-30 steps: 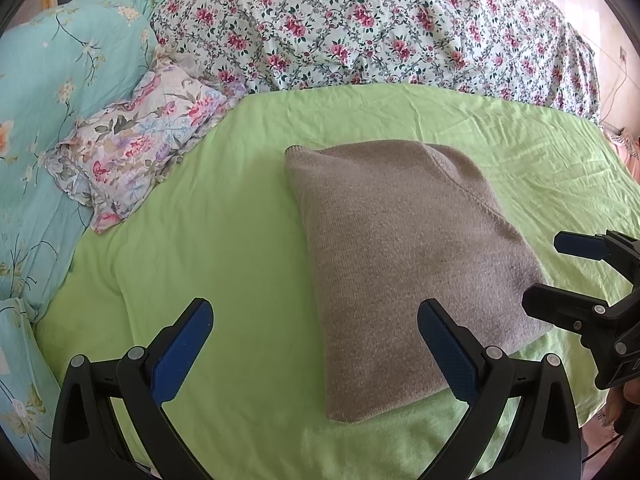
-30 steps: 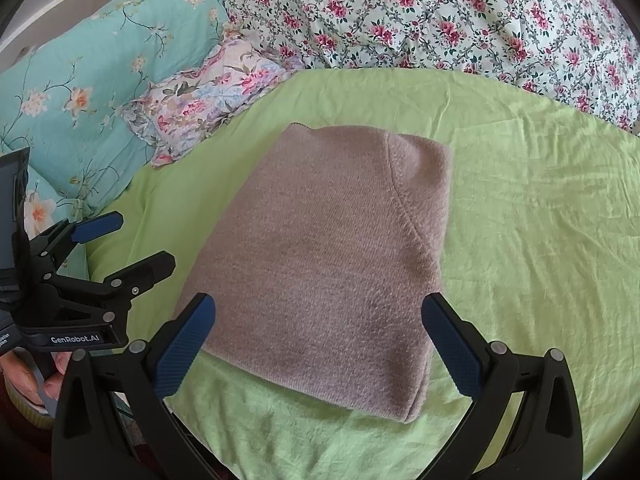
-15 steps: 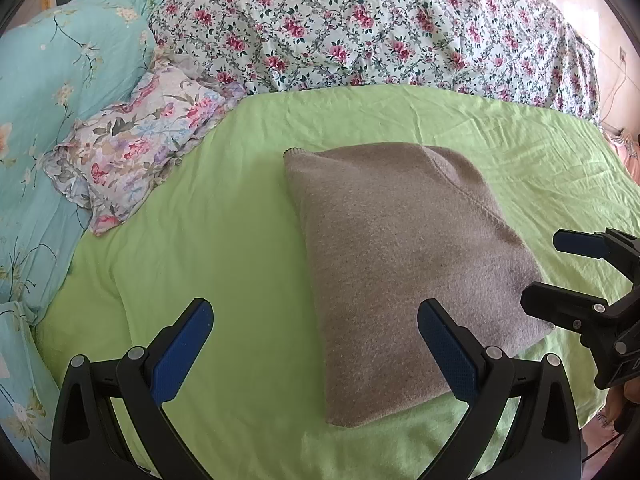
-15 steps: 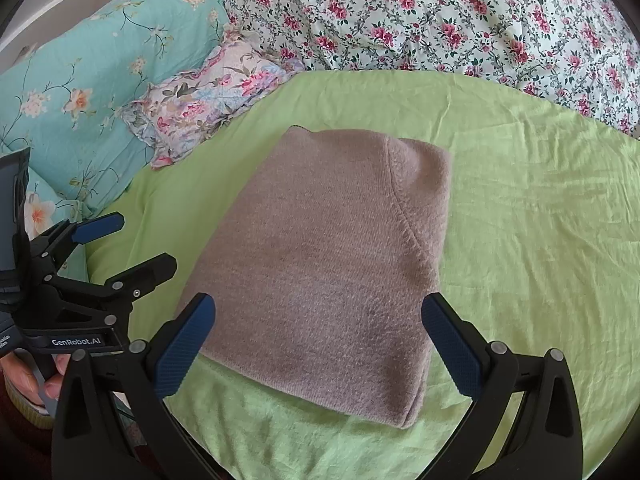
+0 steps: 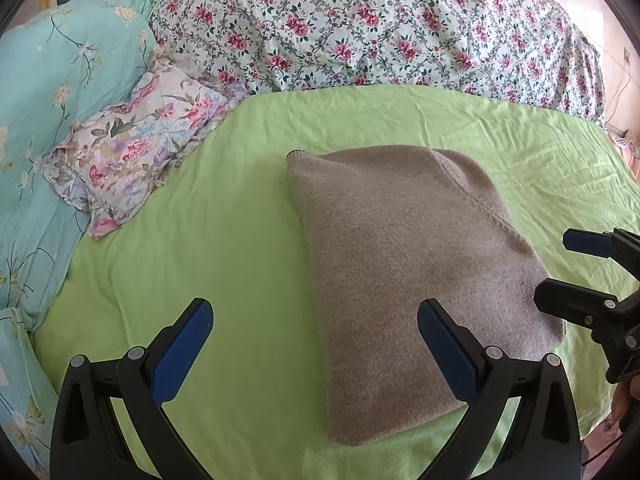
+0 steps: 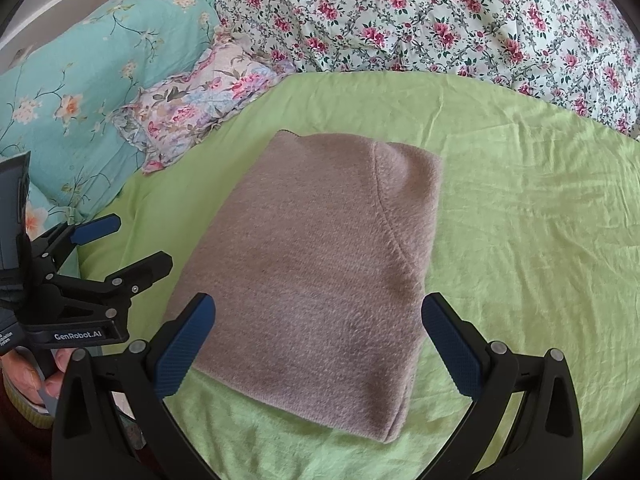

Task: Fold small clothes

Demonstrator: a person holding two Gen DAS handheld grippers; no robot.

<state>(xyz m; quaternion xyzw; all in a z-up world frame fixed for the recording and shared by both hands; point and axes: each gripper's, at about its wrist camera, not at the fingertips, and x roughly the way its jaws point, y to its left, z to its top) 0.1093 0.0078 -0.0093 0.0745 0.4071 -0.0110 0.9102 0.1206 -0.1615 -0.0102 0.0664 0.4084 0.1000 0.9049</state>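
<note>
- While both tools hung above the near edge of the bed, the folded taupe knitted sweater [image 5: 408, 264] lay flat as a rough rectangle on the wrinkled lime-green bed sheet [image 5: 224, 248], touched by neither tool.
- The left gripper [image 5: 316, 344], black-framed with blue ribbed pads, had its jaws spread wide and held nothing; its right pad [image 5: 448, 354] hovered over the sweater's near part, its left pad over bare sheet.
- The right gripper [image 6: 318, 346] was likewise spread wide and empty, its fingers framing the sweater's near edge.
- In the right wrist view, the left gripper [image 6: 120, 244] showed at the left, beside the sweater's edge, with a person's fingers [image 6: 52, 372] wrapped below its handle.
- A small frilled floral pillow [image 5: 136, 160] lay at the sheet's far left corner, apart from the sweater.
- A turquoise flowered quilt [image 5: 52, 92] sat to the left, and a white rose-patterned quilt [image 5: 360, 28] lay bunched along the far side.
</note>
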